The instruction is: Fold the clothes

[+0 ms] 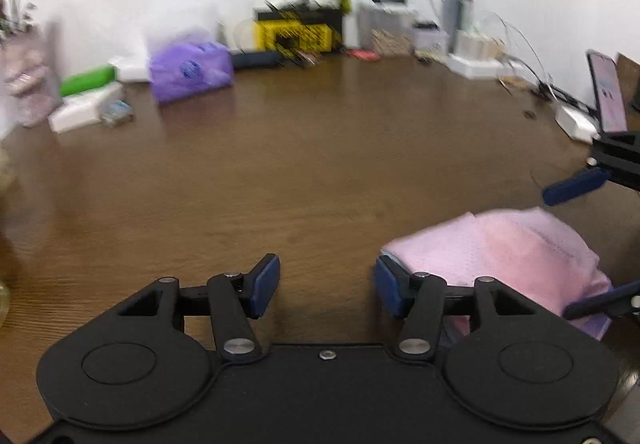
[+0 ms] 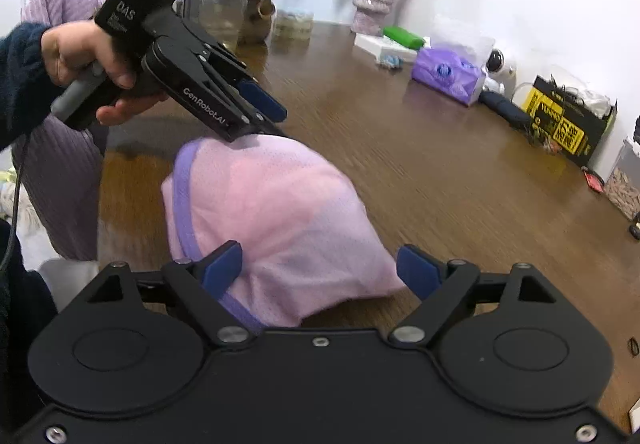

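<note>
A folded pink mesh garment (image 2: 272,212) with purple trim lies on the brown wooden table (image 2: 440,184). My right gripper (image 2: 320,268) is open and straddles the garment's near end, its right pad clear of the cloth. A hand (image 2: 80,52) holds my left gripper (image 2: 276,120) just over the garment's far edge. In the left wrist view that left gripper (image 1: 326,290) is open over bare wood with nothing between its fingers, and the garment (image 1: 500,248) lies just beyond its right finger. The right gripper (image 1: 588,244) comes in from the right edge, one finger on each side of the cloth.
Clutter lines the wall side of the table (image 1: 280,172): a purple tissue pack (image 1: 192,70), a yellow-and-black box (image 1: 298,32), white boxes, cables and a propped phone (image 1: 608,96). A vase of flowers (image 2: 374,0) stands at the far end. A purple ribbed knit (image 2: 60,180) sits at the left table edge.
</note>
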`<state>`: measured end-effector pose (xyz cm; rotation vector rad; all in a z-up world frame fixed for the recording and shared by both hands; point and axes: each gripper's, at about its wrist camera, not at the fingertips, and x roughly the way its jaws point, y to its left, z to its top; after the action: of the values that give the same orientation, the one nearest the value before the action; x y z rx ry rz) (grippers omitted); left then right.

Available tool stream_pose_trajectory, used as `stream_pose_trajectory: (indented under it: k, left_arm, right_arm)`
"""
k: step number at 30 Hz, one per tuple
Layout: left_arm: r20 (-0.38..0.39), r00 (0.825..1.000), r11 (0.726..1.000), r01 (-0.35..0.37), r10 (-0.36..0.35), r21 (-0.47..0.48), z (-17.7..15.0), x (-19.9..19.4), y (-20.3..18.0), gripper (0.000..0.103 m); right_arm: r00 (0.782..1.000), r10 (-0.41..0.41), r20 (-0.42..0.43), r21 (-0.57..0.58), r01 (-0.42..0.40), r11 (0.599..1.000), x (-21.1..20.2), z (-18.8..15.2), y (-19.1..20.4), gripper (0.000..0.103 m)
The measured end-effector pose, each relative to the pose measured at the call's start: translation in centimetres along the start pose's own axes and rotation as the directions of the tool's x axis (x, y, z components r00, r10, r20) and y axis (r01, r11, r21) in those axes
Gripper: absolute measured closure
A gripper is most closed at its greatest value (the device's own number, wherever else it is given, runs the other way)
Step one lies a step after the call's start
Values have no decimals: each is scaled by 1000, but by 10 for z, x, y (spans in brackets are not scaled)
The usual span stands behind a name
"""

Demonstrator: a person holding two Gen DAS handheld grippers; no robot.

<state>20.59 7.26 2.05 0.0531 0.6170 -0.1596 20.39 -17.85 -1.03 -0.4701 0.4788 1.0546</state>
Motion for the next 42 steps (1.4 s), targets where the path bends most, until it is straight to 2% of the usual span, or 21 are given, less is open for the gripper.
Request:
stream_pose_trajectory:
  k: [1,2,4,7,10,12,15,17,20,21,22,23,25,28,30,32,34,37,39,41,42]
  left_arm:
    - [37,999,999,32,-31,-24,3,-5,2,32]
    - [51,997,998,55,-54,-33,5,-4,2,28]
    - [33,993,993,114,-113,-9,9,7,-11,28]
    - [-41,998,994,46,-42,99,0,28,-33,30]
    - [-44,998,997,39,-36,68,-9,27,-25,30]
    - [-56,998,999,31,-29,32,-14,23,-17,29]
    - [-5,1000,999,7,-7,41,-13,4,-13,28]
    - [27,1000,1000,-13,12,20,-11,-14,-11,20]
    - [76,994,996,86,-84,-27,-11,-46,-9,7]
    - [63,988,988,146,-142,-57,-13,-51,-13,6]
    - [36,986,983,167,-165,-73,-14,-50,-18,6]
    - [19,985,982,170,-169,-78,-15,-47,-22,6]
    - [-37,990,988,129,-133,-83,-21,-29,-36,7]
    - [-106,986,989,123,-131,-78,-29,-10,-48,9]
    - [-117,987,994,109,-112,-28,-33,-5,-55,16]
    - [-106,989,995,102,-99,22,-37,-4,-60,17]
    - [-101,989,993,112,-109,25,-40,-4,-58,19]
    - [-79,985,987,157,-153,35,-46,-8,-54,37]
    - [-70,980,982,188,-186,35,-50,-9,-47,47]
    - [-68,972,974,225,-223,18,-51,-10,-41,67]
    - [-68,967,969,248,-247,-4,-50,-8,-38,71]
  right_arm:
    - [1000,9,14,10,-9,1000,-1,2,-3,14]
    - [999,24,33,31,-25,999,-3,4,-6,14]
    - [999,34,37,48,-35,998,-1,5,-9,14]
    - [999,36,8,38,-36,999,10,4,-7,14]
    - [998,41,-37,38,-39,998,16,-6,-4,13]
    - [999,34,-38,104,-30,994,13,-12,-12,12]
    - [999,11,-39,98,-7,995,9,-10,-11,12]
    - [1000,-5,-16,57,6,998,0,-5,-5,12]
    - [997,5,80,81,-12,997,-30,1,-7,12]
    - [994,17,106,104,-28,994,-38,2,-11,12]
    - [992,26,122,123,-41,992,-41,2,-15,12]
    - [989,38,141,154,-60,986,-44,3,-23,12]
    - [989,39,141,196,-67,978,-41,5,-35,12]
    - [994,38,99,252,-62,966,-22,8,-51,12]
    - [997,54,47,252,-64,965,-1,10,-55,12]
    - [997,71,18,245,-73,967,13,11,-54,12]
    - [996,85,-7,245,-80,966,24,10,-53,12]
    - [992,118,-43,246,-104,964,40,7,-49,12]
    - [990,130,-56,250,-112,962,42,3,-43,22]
    - [991,129,-46,253,-113,961,37,0,-37,36]
    - [991,126,-42,256,-111,960,35,0,-33,41]
